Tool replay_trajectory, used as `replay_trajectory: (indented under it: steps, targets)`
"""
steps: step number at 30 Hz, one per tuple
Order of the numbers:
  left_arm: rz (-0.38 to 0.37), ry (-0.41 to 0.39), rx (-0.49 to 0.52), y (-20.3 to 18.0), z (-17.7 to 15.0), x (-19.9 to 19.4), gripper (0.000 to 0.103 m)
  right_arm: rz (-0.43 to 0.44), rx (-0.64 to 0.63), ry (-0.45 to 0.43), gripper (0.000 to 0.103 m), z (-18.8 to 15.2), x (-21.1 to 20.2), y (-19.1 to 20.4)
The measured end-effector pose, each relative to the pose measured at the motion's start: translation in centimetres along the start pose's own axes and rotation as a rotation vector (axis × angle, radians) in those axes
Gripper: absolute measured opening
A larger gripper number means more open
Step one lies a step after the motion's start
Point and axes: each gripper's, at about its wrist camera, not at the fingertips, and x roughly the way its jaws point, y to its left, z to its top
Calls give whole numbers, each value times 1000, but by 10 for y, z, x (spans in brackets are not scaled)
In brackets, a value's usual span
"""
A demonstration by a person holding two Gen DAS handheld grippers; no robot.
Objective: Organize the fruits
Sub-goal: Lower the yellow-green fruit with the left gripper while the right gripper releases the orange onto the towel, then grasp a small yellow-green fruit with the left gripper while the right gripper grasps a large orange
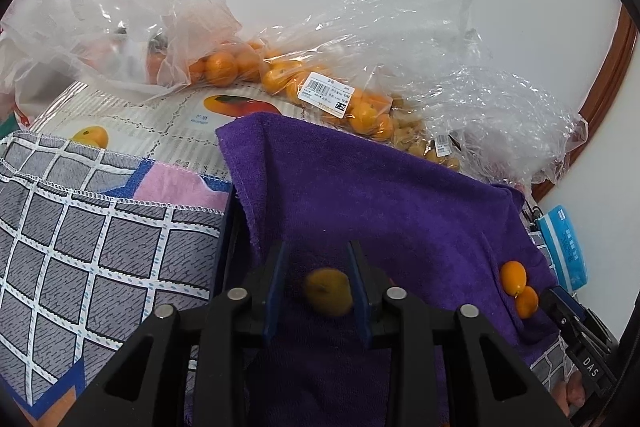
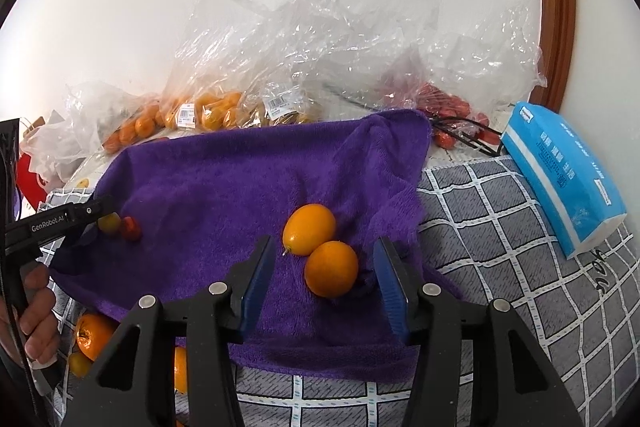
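Note:
A purple towel lies on a checked cloth. My left gripper is shut on a small yellow-green fruit just above the towel. It also shows in the right wrist view, with a small red fruit beside it. Two orange kumquats lie touching on the towel; they also show in the left wrist view. My right gripper is open, its jaws on either side of the nearer kumquat, not touching it.
Clear plastic bags of small oranges and red fruits line the wall. A blue tissue pack lies at the right. More oranges sit below the towel's left edge. A fruit-print mat lies behind.

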Motion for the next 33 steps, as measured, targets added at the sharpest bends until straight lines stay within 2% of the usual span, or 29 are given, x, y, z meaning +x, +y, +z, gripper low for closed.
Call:
replay_trajectory:
  steps: [6,13,15,17,18,20,21,25,33]
  targets:
    - [6,-41,1,0,2,-12,32,-11,-23,-61,51,1,-13,6]
    - [25,-98,9,-3,9,-45,32,38,-27,-68,51,6,-24,12]
    - [46,-73,2,-2,10,-57,32,47,-5,-48,50,8,-30,13]
    - [21,-55,-1,1,6,-68,32,77,17,-35,49,4,-44,15]
    - [13,-46,-1,3,2,-74,33,84,22,-37,49,1,-50,17]
    - [6,-40,4,8,-7,-85,43,83,8,-32,49,-10,-62,23]
    - [4,-38,7,10,-13,-89,44,79,-3,-32,49,-16,-68,27]
    - [12,5,29,19,-43,-100,45,105,-35,-4,50,-46,-83,46]
    - [4,76,56,33,-93,-105,45,145,-89,65,50,-95,-82,75]
